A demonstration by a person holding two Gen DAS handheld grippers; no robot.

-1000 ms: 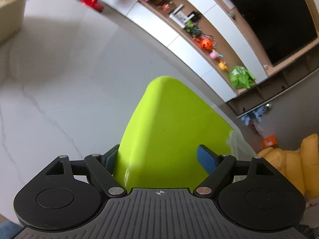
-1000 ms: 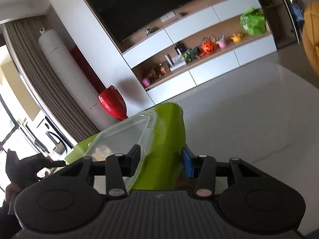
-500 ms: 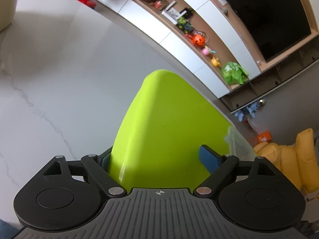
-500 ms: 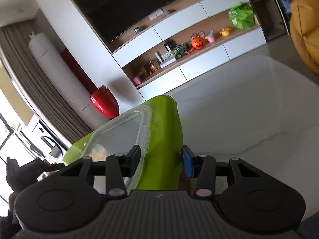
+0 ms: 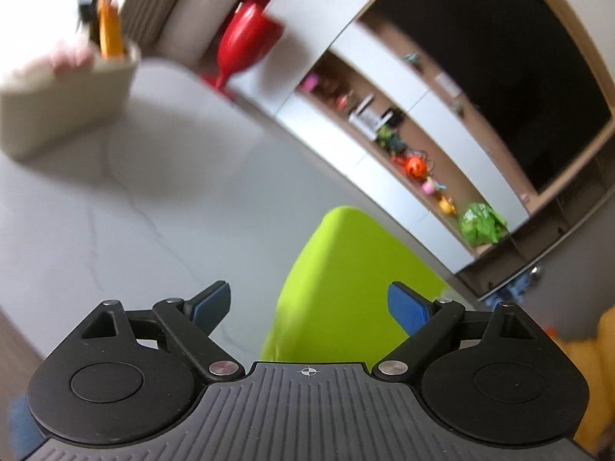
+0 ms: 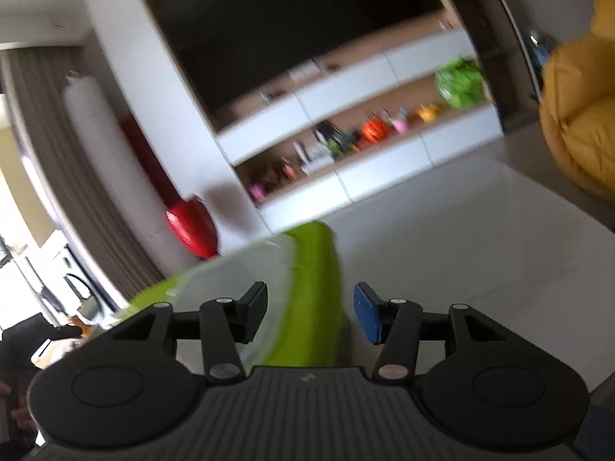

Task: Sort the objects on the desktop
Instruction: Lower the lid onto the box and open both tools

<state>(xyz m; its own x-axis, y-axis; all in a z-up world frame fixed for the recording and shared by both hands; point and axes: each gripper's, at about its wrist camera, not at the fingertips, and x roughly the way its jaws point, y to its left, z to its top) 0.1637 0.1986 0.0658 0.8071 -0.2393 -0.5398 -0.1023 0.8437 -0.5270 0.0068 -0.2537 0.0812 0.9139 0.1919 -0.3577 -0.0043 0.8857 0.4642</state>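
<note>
Left gripper [image 5: 307,303] spread wide, pads clear of the green lid [image 5: 346,280], which sits between them nearer the right pad, above the table [image 5: 115,238]. Right gripper [image 6: 310,313] also spread, straddling the lid's [image 6: 315,299] rim without clamping. Beige bin [image 5: 65,100] far left. Both views motion-blurred.

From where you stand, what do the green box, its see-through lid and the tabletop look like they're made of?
The green box looks like smooth matte plastic: one even lime colour with soft rounded edges. Its lid seems to be clear plastic, since you can see through it, and it has a moulded rim. The tabletop looks like polished marble or a marble-look slab, pale with thin grey veins; which of the two can't be told.
</note>
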